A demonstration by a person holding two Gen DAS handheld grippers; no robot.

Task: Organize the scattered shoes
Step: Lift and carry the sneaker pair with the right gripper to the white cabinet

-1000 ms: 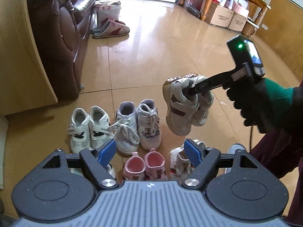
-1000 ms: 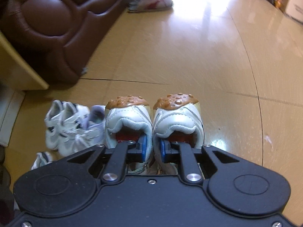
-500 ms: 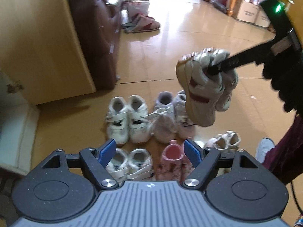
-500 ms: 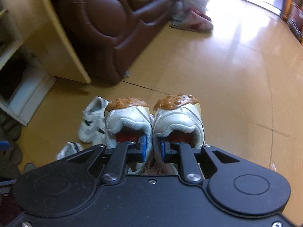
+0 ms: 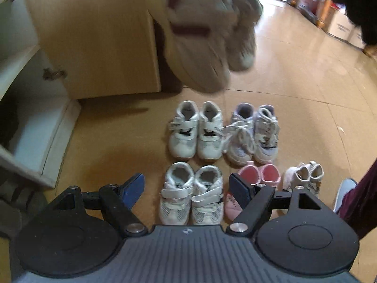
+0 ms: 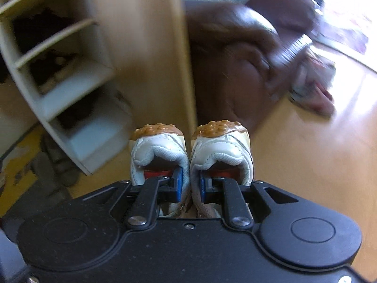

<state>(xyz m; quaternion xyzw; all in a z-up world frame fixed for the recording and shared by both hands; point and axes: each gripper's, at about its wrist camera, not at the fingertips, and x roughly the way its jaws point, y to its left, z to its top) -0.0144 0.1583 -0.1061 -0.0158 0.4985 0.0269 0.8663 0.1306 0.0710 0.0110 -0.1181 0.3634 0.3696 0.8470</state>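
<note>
Your right claw [image 6: 190, 186] is squeezing the white shoes [image 6: 190, 151] together by their inner sides. Your left claw [image 5: 187, 187] is hanging wide open, holding nothing.

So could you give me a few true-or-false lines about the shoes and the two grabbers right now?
1. The right gripper pinches a pair of cream shoes by their inner walls. True.
2. The left gripper holds a pink shoe. False: its jaws are open and empty.
3. Five pairs sit on the floor. True.
4. The pink shoes are in the far row. False: near row.
</note>
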